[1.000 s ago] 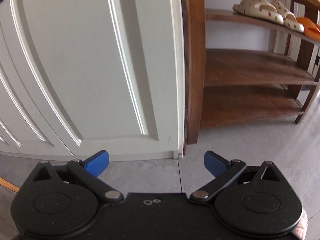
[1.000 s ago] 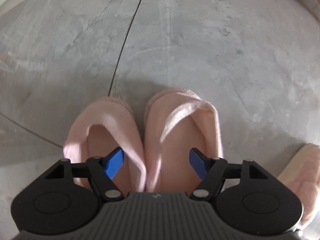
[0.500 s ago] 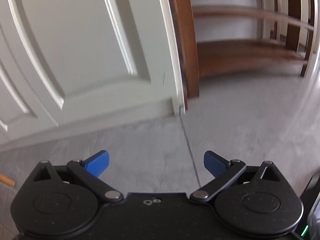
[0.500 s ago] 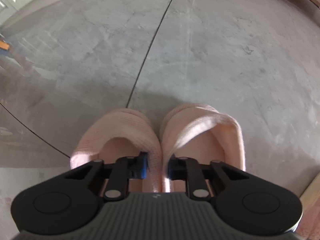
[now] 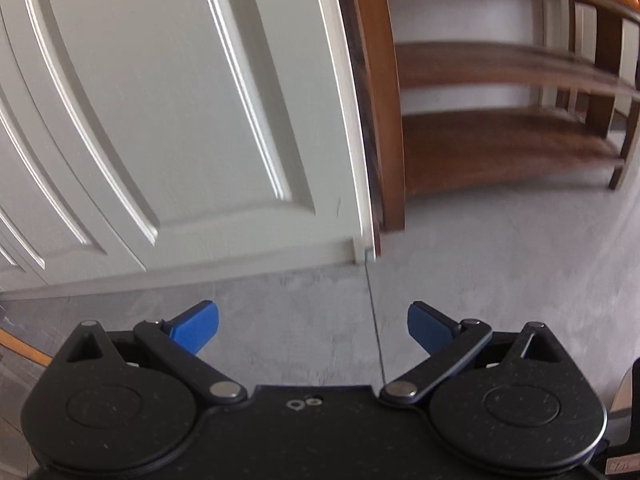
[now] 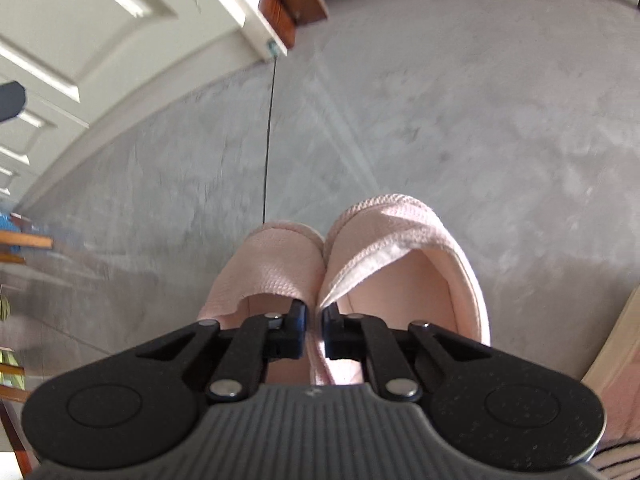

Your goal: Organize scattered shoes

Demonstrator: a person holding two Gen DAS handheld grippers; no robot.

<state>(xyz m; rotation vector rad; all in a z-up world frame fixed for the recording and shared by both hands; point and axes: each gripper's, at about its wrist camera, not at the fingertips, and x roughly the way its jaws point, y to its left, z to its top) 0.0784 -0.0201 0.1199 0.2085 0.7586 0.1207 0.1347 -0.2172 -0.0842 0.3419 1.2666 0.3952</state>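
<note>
The right gripper has its fingers clamped on the touching inner walls of two pink slippers, carried above the grey floor. I judge them soft, light and floppy, so pinching both walls together suits them. The left gripper, fingers apart and empty, alone shows the wooden rack's bare lower shelves.

— What shoes are there?
— Two pink fabric slippers, side by side and touching, toes pointing away, openings up.
— Lying loose?
— No, their touching inner walls are pinched together, above the grey floor.
</note>
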